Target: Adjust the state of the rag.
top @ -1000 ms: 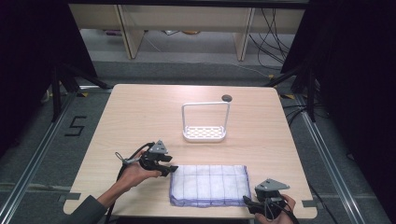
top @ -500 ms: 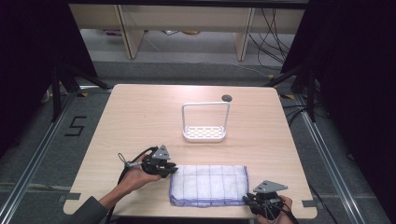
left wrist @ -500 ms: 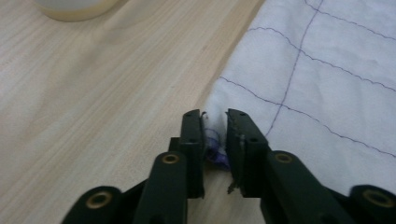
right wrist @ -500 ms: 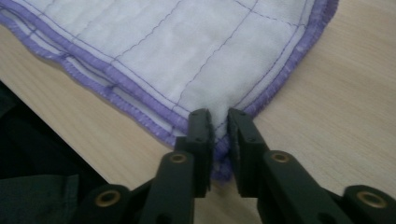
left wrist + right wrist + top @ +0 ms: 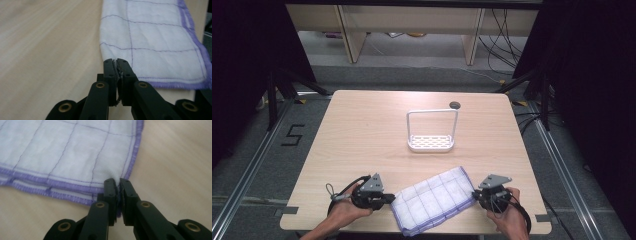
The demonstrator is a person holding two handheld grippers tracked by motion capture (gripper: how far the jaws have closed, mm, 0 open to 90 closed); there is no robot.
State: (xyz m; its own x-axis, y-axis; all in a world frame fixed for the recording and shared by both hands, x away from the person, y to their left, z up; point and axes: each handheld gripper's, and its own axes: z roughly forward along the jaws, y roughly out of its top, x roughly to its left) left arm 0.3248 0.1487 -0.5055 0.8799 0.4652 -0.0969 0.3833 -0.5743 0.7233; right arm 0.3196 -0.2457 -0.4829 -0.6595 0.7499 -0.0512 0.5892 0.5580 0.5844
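Observation:
A folded white cloth (image 5: pixel 432 200) with a purple grid and purple hem lies askew near the table's front edge, its right end farther back. My left gripper (image 5: pixel 389 199) is at its left edge, its jaws just closed and shut on the cloth's (image 5: pixel 155 37) folded edge (image 5: pixel 117 61). At the right end, my right gripper (image 5: pixel 476 195) has also just been closing, and its jaws pinch the hemmed corner (image 5: pixel 117 181) of the cloth (image 5: pixel 62 152). A hand holds each gripper low over the wood.
A white wire rack (image 5: pixel 432 132) with a perforated base stands upright mid-table, behind the cloth. A dark round hole (image 5: pixel 455 105) sits near the far edge of the wooden table (image 5: pixel 362 135). Black frame legs and cables lie beyond it.
Both grippers closed onto the cloth's ends. The left hand drew toward the front edge and the right hand moved back, so the cloth turned from square to slanted.

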